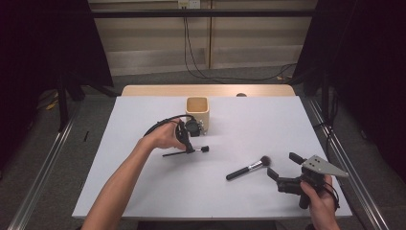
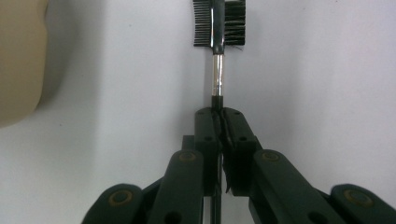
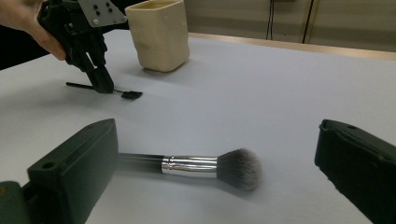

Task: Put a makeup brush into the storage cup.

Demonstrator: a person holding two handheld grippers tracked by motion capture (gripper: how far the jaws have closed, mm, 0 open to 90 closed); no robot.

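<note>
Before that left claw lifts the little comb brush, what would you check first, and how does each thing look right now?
1. Left gripper shut on the brow brush handle: ok.
2. Brow brush still lying on the table, not lifted: ok.
3. Cup upright, mouth open: ok.
4. Way from the brow brush to the cup free of other things: ok.
5. Right gripper open, powder brush between its jaws, not gripped: ok.
6. Grip firm enough to hold in a lift: cannot tell.

- White table [image 1: 268, 120] dead centre; wooden edge strip [image 1: 206, 90] along its 12 o'clock side.
- Grey carpet floor [image 1: 95, 120] all round.
- Beige wall panels [image 1: 153, 43] at 12; black cables [image 1: 191, 52] hanging down.
- Dark curtains [image 1: 43, 48] at 10 and 2.
- Metal rails [image 1: 43, 177] at 8 and 4.
</note>
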